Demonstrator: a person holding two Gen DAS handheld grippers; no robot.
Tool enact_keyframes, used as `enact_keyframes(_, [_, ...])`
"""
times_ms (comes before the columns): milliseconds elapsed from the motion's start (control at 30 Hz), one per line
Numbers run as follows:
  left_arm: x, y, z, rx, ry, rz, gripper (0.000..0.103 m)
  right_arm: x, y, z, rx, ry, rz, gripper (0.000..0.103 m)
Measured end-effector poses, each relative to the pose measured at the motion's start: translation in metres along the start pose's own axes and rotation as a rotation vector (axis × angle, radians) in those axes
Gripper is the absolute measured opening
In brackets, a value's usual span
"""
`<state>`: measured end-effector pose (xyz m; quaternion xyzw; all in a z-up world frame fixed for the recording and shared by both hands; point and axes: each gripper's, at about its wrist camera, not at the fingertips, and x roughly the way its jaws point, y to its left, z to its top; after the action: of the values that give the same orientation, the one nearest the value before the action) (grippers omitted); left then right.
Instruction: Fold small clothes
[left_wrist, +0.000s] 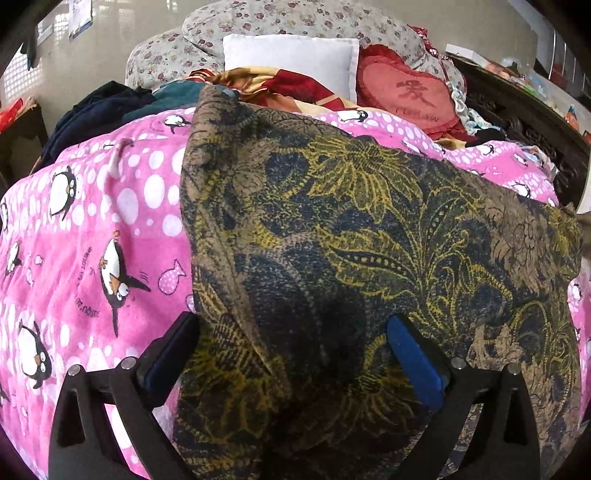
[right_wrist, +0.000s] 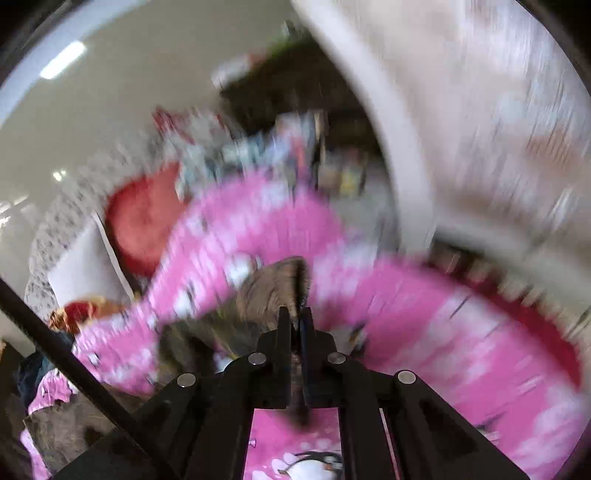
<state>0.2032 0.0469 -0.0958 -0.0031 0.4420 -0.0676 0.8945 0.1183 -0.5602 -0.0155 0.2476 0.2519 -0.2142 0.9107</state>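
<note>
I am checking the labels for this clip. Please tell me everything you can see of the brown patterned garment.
The brown patterned garment is soft knit-like cloth with yellow and dark blue floral print. It lies spread, slightly wrinkled, on the pink penguin blanket. The open left claw straddles its near edge. In the blurred right wrist view, the right claw is shut on one corner.

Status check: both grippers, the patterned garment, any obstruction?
Left gripper open, jaws straddling the brown patterned garment. Right gripper shut on its edge; view blurred. Garment on pink penguin blanket. Nothing on top.
</note>
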Motion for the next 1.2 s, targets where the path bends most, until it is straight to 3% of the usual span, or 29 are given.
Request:
enact_keyframes(133, [-0.002,0.002,0.000,-0.013,-0.008,-0.019,0.102,-0.088,-0.002,0.061,-0.033,-0.152,-0.025,0.004])
enact_keyframes(233, [-0.007,0.011,0.002,-0.042,-0.012,-0.057,0.102,-0.126,0.013,0.088,-0.071,-0.182,-0.022,0.004])
enact_keyframes(367, [-0.020,0.023,0.008,-0.087,-0.013,-0.093,0.102,-0.173,0.062,0.101,-0.143,-0.168,0.125,0.004])
enact_keyframes(467, [-0.037,0.030,0.014,-0.090,-0.038,-0.064,0.102,-0.204,0.117,0.097,-0.237,-0.160,0.242,0.004])
enact_keyframes(633, [-0.074,0.049,0.023,-0.080,-0.120,-0.049,0.102,-0.229,0.242,0.060,-0.435,-0.073,0.470,0.004])
enact_keyframes(767, [-0.090,0.075,0.027,-0.124,-0.149,-0.023,0.102,-0.227,0.358,-0.004,-0.587,0.010,0.660,0.004])
enact_keyframes(833, [-0.097,0.093,0.027,-0.162,-0.158,-0.005,0.102,-0.212,0.407,-0.042,-0.634,0.058,0.716,0.004])
enact_keyframes(933, [-0.102,0.116,0.022,-0.226,-0.157,-0.010,0.102,-0.166,0.473,-0.101,-0.667,0.213,0.796,0.007])
enact_keyframes(967, [-0.103,0.121,0.021,-0.239,-0.155,-0.009,0.102,-0.144,0.488,-0.121,-0.663,0.322,0.834,0.018])
enact_keyframes(1033, [-0.105,0.129,0.016,-0.254,-0.153,-0.002,0.102,-0.120,0.498,-0.144,-0.638,0.442,0.832,0.033])
enact_keyframes(1100, [-0.103,0.133,0.013,-0.247,-0.152,-0.002,0.102,-0.114,0.482,-0.148,-0.661,0.409,0.812,0.034])
enact_keyframes(1200, [-0.095,0.132,0.013,-0.231,-0.141,-0.009,0.102,-0.107,0.439,-0.134,-0.650,0.343,0.733,0.062])
